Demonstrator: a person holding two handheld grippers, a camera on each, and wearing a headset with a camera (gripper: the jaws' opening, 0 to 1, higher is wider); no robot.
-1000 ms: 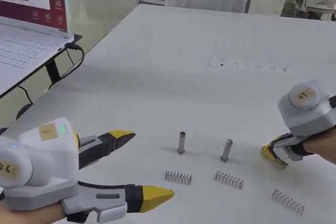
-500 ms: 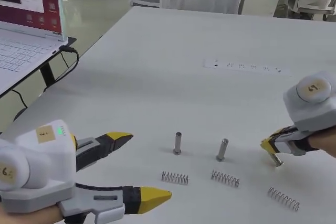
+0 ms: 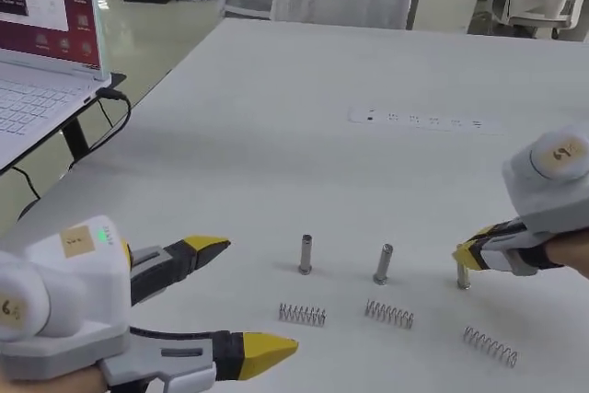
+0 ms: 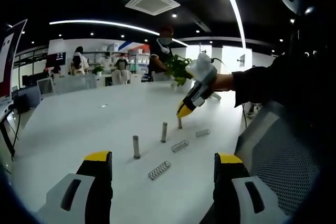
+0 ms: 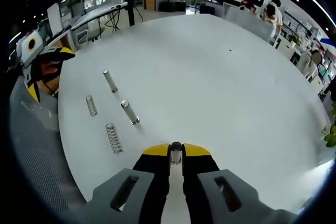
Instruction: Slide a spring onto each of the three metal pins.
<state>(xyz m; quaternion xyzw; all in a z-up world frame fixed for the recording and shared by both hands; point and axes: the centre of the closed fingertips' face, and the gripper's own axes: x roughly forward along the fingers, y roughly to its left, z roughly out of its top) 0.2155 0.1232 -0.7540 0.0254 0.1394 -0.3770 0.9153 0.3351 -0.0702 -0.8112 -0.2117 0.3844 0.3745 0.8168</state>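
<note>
Springs first. Three thin wire coil springs lie on their sides on the white table (image 3: 276, 135): left spring (image 3: 302, 315), middle spring (image 3: 389, 314), right spring (image 3: 490, 346), each just in front of a pin. None is on a pin yet. I judge them very light, springy along the coil, easy to crush or flick away, and round enough to roll. Best taken across the coil near one end with a soft pinch, leaving the open end free to go over a pin top (a hard squeeze would likely kink them).

Pins: left pin (image 3: 306, 253) and middle pin (image 3: 383, 263) stand upright and free. They are polished metal, stiff and likely slippery, with a small flared foot, so probably easy to tip. The right pin (image 3: 463, 275) is upright in my right gripper (image 3: 467, 259), yellow tips pressed onto its upper shaft. I cannot tell whether its foot touches the table. My left gripper (image 3: 254, 295) hovers well left of the left pin, jaws spread wide, holding nothing.

Writing: tan stickers on both gripper housings carry handwritten digits. One on the left looks like a 6; the rest I can't read. Laptop (image 3: 41, 89) screen text is too small to read. The recessed socket strip (image 3: 425, 120) has no legible marks.
</note>
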